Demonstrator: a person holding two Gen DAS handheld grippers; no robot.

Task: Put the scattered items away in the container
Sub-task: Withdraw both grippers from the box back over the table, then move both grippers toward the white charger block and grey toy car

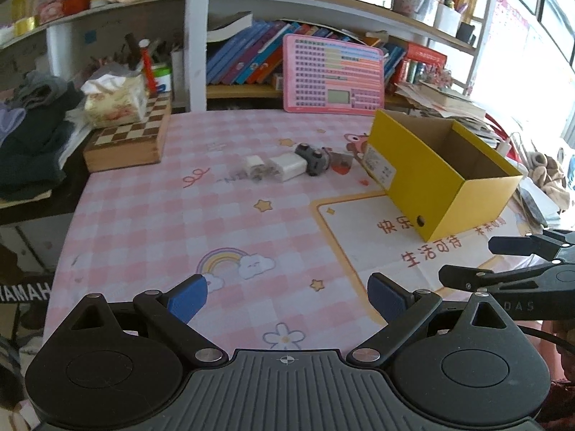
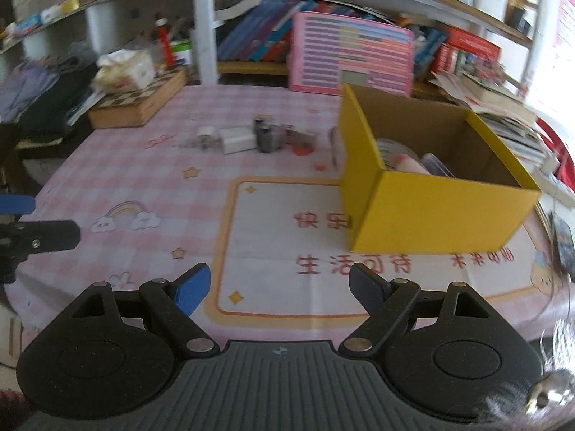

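the small white charger [image 1: 290, 167] lies among little items mid-table, just left of the yellow box [image 1: 463, 197]. it looks light, hard and smooth, best pinched across its flat sides. the left gripper [image 1: 287, 300] and right gripper [image 2: 279, 289] are both spread, holding nothing.

Both grippers, left gripper [image 1: 287, 300] and right gripper [image 2: 278, 289], were black, with blue finger pads [image 1: 188, 300], silver pivot screws and ribbed grey bases.

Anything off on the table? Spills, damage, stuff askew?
No spills or damage visible. The yellow box sits upright and open, angled to the tablecloth's checks. The leftover clutter, white charger, smaller white plug and grey piece, lies bunched left of the box. Both grippers are open and empty.
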